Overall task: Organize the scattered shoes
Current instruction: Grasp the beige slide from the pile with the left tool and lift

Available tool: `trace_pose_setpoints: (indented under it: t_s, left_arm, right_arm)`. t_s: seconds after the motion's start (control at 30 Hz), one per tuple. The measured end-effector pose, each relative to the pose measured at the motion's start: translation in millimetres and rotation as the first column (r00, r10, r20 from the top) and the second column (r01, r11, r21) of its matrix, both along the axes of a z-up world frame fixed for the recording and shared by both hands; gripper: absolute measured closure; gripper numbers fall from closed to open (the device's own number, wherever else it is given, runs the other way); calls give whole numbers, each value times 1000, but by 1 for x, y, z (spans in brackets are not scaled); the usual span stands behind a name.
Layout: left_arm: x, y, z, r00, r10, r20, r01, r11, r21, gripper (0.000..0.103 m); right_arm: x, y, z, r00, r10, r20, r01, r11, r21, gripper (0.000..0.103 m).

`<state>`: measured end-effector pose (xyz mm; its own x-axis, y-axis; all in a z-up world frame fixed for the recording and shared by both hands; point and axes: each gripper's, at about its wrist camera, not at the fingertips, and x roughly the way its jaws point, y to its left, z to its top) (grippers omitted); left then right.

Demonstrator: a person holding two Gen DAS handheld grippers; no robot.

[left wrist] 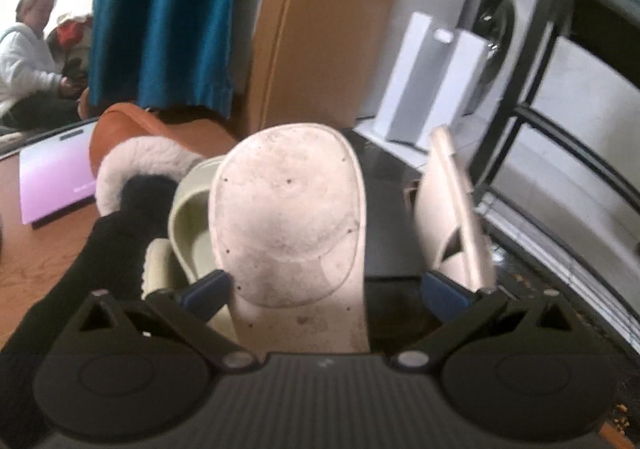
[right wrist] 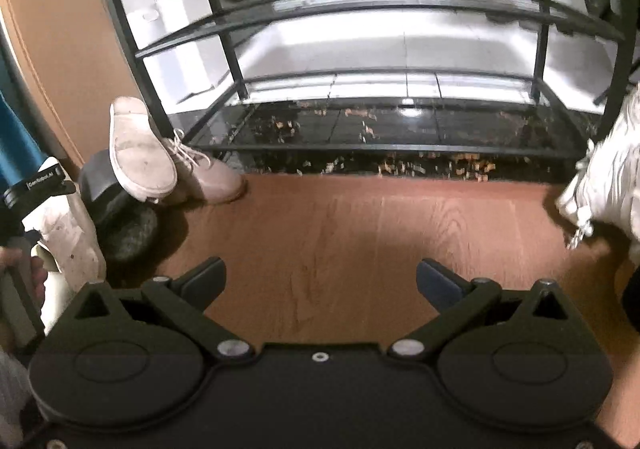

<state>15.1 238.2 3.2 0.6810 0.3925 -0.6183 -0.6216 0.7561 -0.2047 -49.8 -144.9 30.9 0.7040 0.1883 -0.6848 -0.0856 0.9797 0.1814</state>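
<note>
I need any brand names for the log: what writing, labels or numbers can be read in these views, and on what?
"GenRobot.AI": white print on the black band of the white device at the left edge of the right wrist view; small, so the reading is tentative.
Purple box: a dark label strip and a faint white line of print, both too blurred to read.
Nothing else legible.

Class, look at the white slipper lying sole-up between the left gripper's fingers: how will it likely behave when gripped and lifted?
The slipper looks like moulded foam, so probably light. Its sole is broad and smooth, so the left gripper, open around it, may squash it slightly. Held near one end, it may droop or swing.
</note>
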Motion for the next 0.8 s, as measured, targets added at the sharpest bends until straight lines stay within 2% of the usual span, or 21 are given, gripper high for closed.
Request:
trace_pose_setpoints:
  t_s: [0.13,0.23,0.3,0.4,0.5,0.57,0.63,0.7,0.8]
  left_arm:
    - [1,-1,-1,999,20,-27,-20,1000,20,1]
    - [-7,-12,-2,998,57,-40,-53,994,91,1]
    - [-10,-12,-7,998,66,-22,-64,994,84,1]
    - [0,-2,-19,998,44,-41,-42,998,45,1]
    - [9,5,-21,996,76,-40,-74,996,51,1]
    - [12,6,-21,997,71,-30,-69,995,68,4]
    - [12,2,-22,999,45,-23,-42,996,84,15]
    - [9,-1,-23,999,39,-19,-37,995,94,15]
    - [3,2,-24,999,42,7,-43,997,65,17]
  right_arm:
    - [1,2,0,1000,6,-5,-6,1000,-9,0]
    - [1,2,0,1000,7,-3,-7,1000,-11,0]
    - [0,0,-3,1000,3,-16,-3,1000,-5,0]
    - [-1,2,-5,1000,10,-23,-11,1000,-15,0]
    - [-2,3,-5,1000,14,-18,-14,999,-29,0]
    - [0,1,-7,1000,6,-25,-7,999,-34,0]
    - [1,0,-9,999,-2,-38,0,999,-34,0]
    - [2,0,-11,999,-3,-50,1,999,-36,0]
    - [1,0,-11,999,0,-46,-2,999,-38,0]
